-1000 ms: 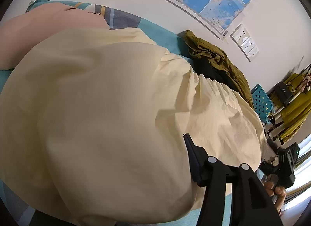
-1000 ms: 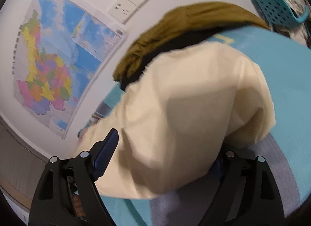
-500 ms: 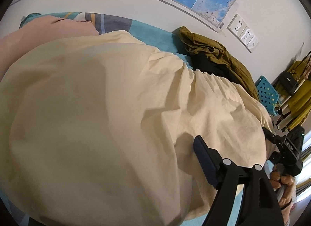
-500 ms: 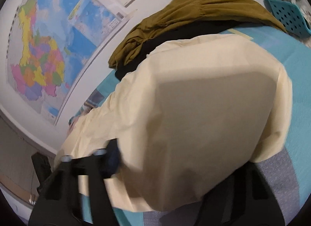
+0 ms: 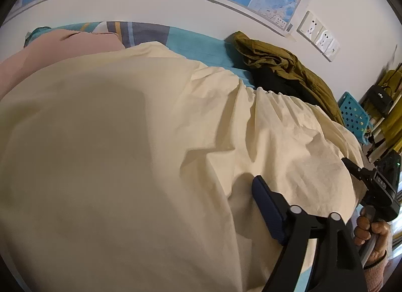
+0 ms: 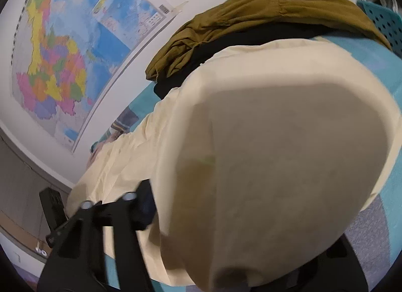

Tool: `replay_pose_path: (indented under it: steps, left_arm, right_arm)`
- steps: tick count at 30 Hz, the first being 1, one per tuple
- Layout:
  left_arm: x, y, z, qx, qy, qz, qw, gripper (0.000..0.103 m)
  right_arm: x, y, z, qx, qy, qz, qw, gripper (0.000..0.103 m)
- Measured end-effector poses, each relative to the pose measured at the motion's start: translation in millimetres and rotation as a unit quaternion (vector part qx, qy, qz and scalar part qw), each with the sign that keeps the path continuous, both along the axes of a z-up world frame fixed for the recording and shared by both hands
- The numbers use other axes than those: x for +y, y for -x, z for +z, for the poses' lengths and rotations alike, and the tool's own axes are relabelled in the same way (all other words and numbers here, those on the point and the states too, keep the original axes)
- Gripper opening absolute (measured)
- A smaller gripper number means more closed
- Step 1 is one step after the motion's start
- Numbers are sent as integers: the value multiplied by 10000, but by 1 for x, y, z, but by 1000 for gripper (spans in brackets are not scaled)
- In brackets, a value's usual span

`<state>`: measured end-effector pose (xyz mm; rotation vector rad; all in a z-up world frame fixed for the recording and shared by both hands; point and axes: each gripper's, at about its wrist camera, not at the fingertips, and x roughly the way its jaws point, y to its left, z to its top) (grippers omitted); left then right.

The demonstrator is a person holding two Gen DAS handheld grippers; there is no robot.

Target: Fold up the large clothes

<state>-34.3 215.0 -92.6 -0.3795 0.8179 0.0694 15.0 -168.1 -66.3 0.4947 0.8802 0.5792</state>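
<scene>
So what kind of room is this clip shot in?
Probably a bedroom at home. A cream garment lies on a bed with a teal patterned sheet, a wall map hangs behind it, and more clothes are piled by the wall.

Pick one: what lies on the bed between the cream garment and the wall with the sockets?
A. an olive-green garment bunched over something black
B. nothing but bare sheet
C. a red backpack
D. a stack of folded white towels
A: in the left wrist view an olive-green garment lies crumpled over a black item just beyond the cream garment, below the wall sockets.
</scene>
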Motion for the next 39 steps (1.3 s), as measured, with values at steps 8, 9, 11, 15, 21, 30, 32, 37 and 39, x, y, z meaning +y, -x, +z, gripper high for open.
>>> replay_pose_path:
  steps: [8,9,11,15,21,30,32,37,39]
  left_arm:
    - [-9,-2,5,103,-446,-47,9989,45]
    - [-8,-2,5,109,-392,-41,9992,45]
    - [-5,-4,4,123,-318,-39,9994,47]
    - [-2,-7,1,176,-264,50,9995,62]
    - [-6,-12,-1,151,-404,76,9990,58]
    - [-4,0,14,136,-279,15,9995,17]
    - [-4,11,20,89,-166,-88,9998,17]
    - [1,16,11,182,-185,-184,9995,43]
    - [3,13,5,235,-234,-59,9994,53]
  right_arm:
    - [0,4,8,-95,120,233,9996,31]
    - [0,3,7,-48,84,222,9997,33]
    - [1,1,5,-13,140,242,9996,40]
    - [3,-4,-1,105,65,206,9997,52]
    - [5,-7,-3,38,13,221,9997,43]
    - [-3,10,22,-129,-420,510,9977,18]
    - [-7,18,29,-195,-468,574,9971,17]
    - [-6,17,12,84,54,494,9987,35]
    - [-5,14,5,142,42,486,9987,39]
